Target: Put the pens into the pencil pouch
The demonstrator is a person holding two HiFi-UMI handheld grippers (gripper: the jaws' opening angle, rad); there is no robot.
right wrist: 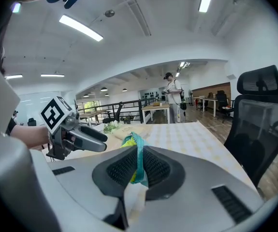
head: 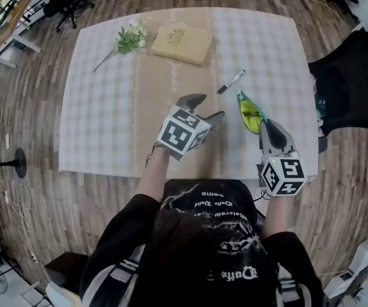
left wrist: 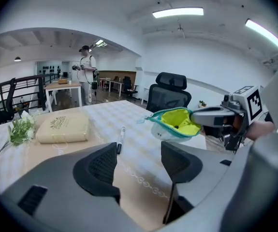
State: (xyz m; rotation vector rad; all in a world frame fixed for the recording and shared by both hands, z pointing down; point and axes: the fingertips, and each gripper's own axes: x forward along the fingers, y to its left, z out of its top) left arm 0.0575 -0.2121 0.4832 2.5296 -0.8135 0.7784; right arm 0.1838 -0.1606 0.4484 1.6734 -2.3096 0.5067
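Right gripper (head: 265, 125) is clamped on the pouch (head: 250, 112) by its teal rim — mouth gaping. Left gripper (head: 205, 107) stands wide open, empty — 1 pen (head: 231, 82) lies on the table (head: 107, 107).

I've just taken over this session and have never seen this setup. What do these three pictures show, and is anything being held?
There is no robot here: a person holds a two-jaw gripper in each hand. The head view looks down from a camera on the person's head. The other two cameras ride on the grippers and look along their jaws. The left gripper is open and empty above the table. The right gripper is shut on the rim of the yellow-and-teal pencil pouch, whose mouth gapes open. On the checked cloth lie one pen, a tan book and a sprig of flowers. That pen is not in the pouch yet.
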